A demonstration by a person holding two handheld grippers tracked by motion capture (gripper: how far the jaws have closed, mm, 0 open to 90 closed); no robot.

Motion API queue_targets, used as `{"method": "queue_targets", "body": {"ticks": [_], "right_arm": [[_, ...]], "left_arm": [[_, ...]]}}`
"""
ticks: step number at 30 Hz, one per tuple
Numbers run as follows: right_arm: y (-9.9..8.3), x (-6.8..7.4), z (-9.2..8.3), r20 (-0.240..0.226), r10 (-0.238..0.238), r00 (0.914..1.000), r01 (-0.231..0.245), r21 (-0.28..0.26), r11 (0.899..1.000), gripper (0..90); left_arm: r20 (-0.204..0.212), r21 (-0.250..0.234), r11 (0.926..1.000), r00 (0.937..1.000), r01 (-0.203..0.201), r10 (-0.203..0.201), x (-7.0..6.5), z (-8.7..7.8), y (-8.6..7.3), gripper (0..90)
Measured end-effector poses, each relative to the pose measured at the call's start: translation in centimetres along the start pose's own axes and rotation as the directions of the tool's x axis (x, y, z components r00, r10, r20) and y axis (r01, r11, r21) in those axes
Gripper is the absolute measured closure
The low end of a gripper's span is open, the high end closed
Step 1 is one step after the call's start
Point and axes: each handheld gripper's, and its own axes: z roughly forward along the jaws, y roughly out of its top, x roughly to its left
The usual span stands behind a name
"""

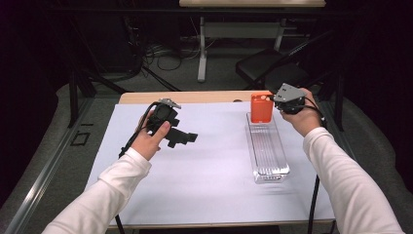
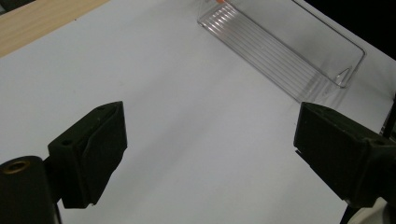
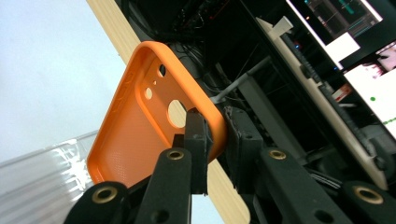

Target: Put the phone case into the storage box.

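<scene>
- We are looking at one orange phone case, and it is hanging over the far end of the one clear plastic tray, its lower edge just above the tray's far end.
- In the right gripper view the case is showing its hollow inner side, with one large round opening and a few smaller holes near one end.
- We are seeing the right tool pinching the rim of the case: its two black jaws are standing almost together, one on the inside of the rim and one on the outside, so the case is being gripped at its edge.
- The tray is lying lengthwise on the white sheet that is covering the bench, at the right side, and it is holding nothing that we can make out on its ribbed floor.
- We are counting two tools in all; the left tool is hovering over the left part of the bench, well apart from the tray.
- Its jaws are standing wide apart with nothing between them, only bare white sheet below.
- Two white-sleeved forearms are coming in from the near edge, one hand on each tool.
</scene>
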Motion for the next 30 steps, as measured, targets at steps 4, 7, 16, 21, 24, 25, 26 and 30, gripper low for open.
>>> {"method": "queue_targets", "body": {"ticks": [4, 7, 16, 21, 24, 25, 26, 30], "right_arm": [[-0.4, 0.7, 0.2, 0.018, -0.022, 0.9996, 0.022, -0.003, 1.000, 80.0], [-0.7, 0.9, 0.4, 0.024, -0.024, 0.9994, 0.024, -0.008, 1.000, 80.0], [-1.4, 1.6, 1.3, 0.035, -0.029, 0.9990, 0.029, -0.001, 1.000, 80.0], [-1.8, 2.0, 1.7, 0.044, -0.031, 0.9986, 0.031, 0.004, 1.000, 80.0], [-2.1, 2.1, 1.8, 0.042, -0.025, 0.9988, 0.025, 0.002, 1.000, 80.0], [-2.1, 2.2, 1.9, 0.043, -0.026, 0.9987, 0.026, 0.003, 1.000, 80.0], [-2.2, 2.3, 1.9, 0.041, -0.024, 0.9988, 0.024, 0.003, 1.000, 80.0], [-2.3, 2.4, 2.1, 0.042, -0.021, 0.9989, 0.021, 0.003, 1.000, 80.0]], "left_arm": [[0.002, 0.001, 1.0000, 1.0000, 0.007, -0.007, 0.1, 0.2, -0.1, 9.8], [0.002, 0.005, 1.0000, 1.0000, 0.005, -0.005, 0.1, 0.3, -0.1, 9.8], [0.000, 0.004, 1.0000, 1.0000, 0.009, -0.009, 0.2, 0.2, -0.2, 9.8], [-0.002, 0.005, 0.9999, 0.9999, 0.013, -0.013, 0.2, 0.2, -0.3, 9.8], [-0.004, 0.008, 0.9999, 0.9999, 0.011, -0.011, 0.2, 0.1, -0.3, 9.8], [-0.005, 0.008, 0.9999, 0.9999, 0.012, -0.012, 0.3, 0.1, -0.3, 9.8], [-0.006, 0.008, 0.9999, 0.9999, 0.013, -0.013, 0.3, 0.1, -0.3, 9.8], [-0.004, 0.015, 0.9998, 0.9999, 0.013, -0.013, 0.4, 0.2, -0.4, 9.8]]}}
